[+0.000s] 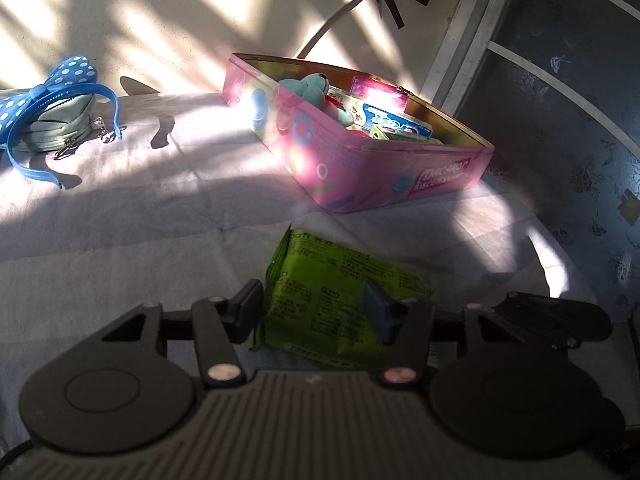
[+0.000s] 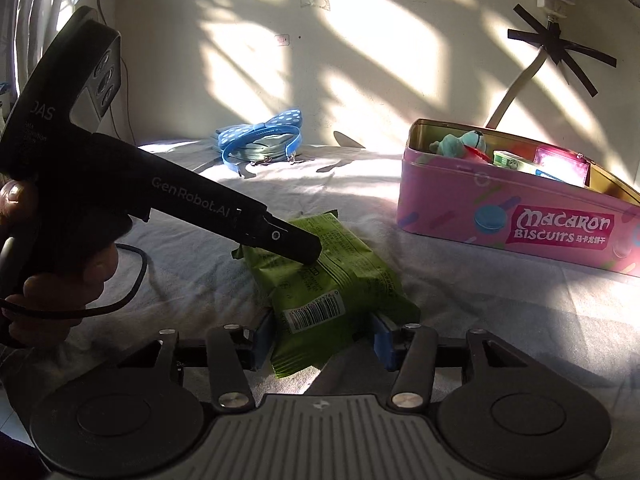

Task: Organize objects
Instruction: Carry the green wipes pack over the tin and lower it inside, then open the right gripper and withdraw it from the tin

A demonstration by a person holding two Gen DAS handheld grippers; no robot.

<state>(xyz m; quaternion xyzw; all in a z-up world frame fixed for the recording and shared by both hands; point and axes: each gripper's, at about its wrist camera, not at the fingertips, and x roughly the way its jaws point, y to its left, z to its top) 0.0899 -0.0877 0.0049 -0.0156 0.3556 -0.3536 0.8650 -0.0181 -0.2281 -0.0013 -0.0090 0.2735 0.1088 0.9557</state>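
— Green snack packet (image 2: 324, 280) sits closest, lying flat on the cloth-covered surface (image 2: 480, 304), with the right hand-held gripper (image 2: 324, 340) straddling its near end. Blue pads either side, jaws spread; whether they touch the wrapper I cannot tell.

— And the left one?

— Left hand-held gripper (image 1: 316, 308) is over the same packet (image 1: 332, 292) from the other side. Jaws apart here too, one pad beside the packet's edge, the other over its top. In the right wrist view its fingertip looks to rest on the packet's far end. Neither is clamped on it.

— So which step is this?

— My guess: picking up the packet to stow it. The pink biscuit tin (image 2: 516, 216) stands open, well apart to the right, already holding a teal plush toy (image 2: 460, 142) and some small boxes.

— Next move?

— One gripper needs to close across the wrapper's width, then lift and carry it over the tin's wall. It is crinkly and likely slippery, so a grip near the middle seems safer.

— Anything else around?

— A blue polka-dot bow headband (image 1: 60, 92) on a grey-green pouch (image 1: 56, 132) at the far side, near the cream wall. Strong window light stripes the wall; black tape holds a cable there.
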